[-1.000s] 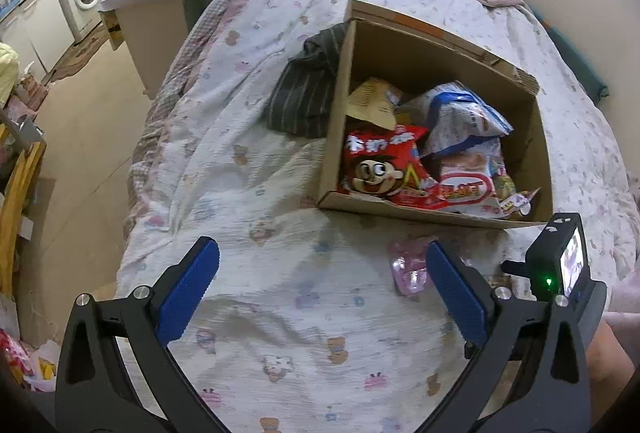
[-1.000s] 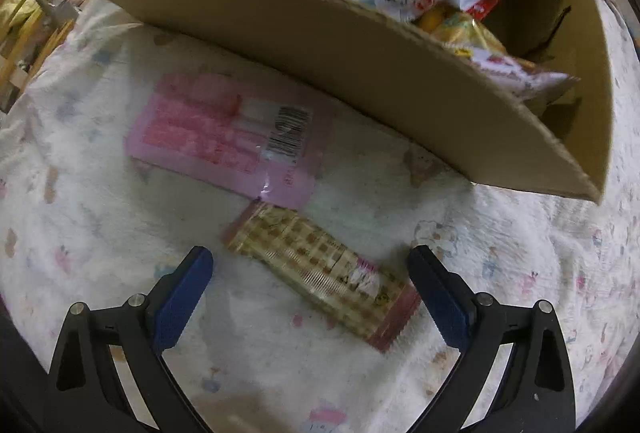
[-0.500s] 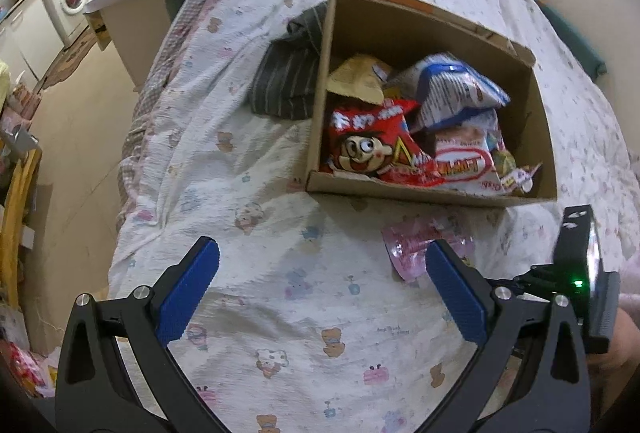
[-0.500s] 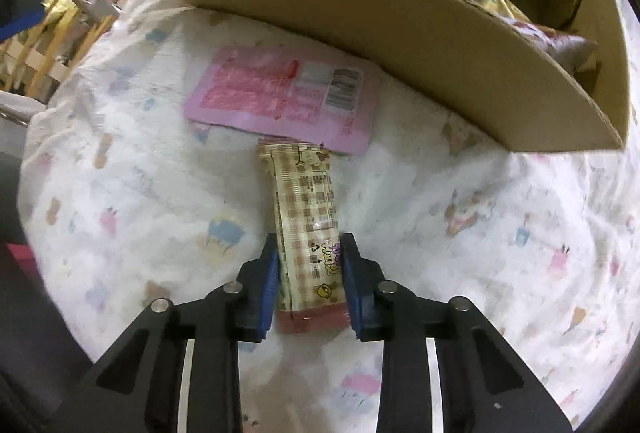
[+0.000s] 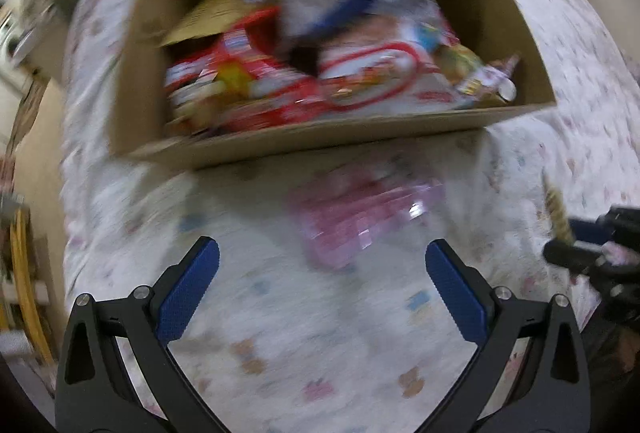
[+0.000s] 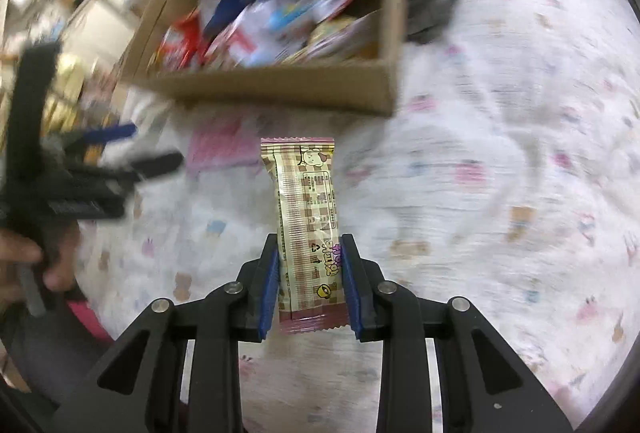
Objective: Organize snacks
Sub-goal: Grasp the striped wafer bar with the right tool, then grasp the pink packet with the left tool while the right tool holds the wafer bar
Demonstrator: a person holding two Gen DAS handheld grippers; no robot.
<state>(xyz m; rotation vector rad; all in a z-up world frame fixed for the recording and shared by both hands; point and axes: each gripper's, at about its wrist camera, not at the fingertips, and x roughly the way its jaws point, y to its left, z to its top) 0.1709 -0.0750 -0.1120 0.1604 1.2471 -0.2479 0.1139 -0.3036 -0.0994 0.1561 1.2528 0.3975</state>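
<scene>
My right gripper (image 6: 309, 253) is shut on a brown checked snack bar (image 6: 306, 201) and holds it above the bedspread, just before the cardboard box (image 6: 280, 85) full of snack bags. A pink snack packet (image 6: 218, 149) lies on the bed by the box's near wall. In the blurred left wrist view my left gripper (image 5: 322, 265) is open and empty, with the pink packet (image 5: 360, 217) just ahead between its fingers and the box (image 5: 320, 141) beyond. The right gripper (image 5: 588, 241) shows at the right edge.
The bed has a white cartoon-print cover (image 5: 320, 353). A dark striped cloth (image 6: 432, 5) lies behind the box. The floor and furniture (image 5: 24, 113) are off the bed's left side. The left gripper and a hand (image 6: 48, 193) show at the left of the right wrist view.
My right gripper closed on the checked bar, lifted it off the bed and swung round. My left gripper moved forward toward the pink packet and the box.
</scene>
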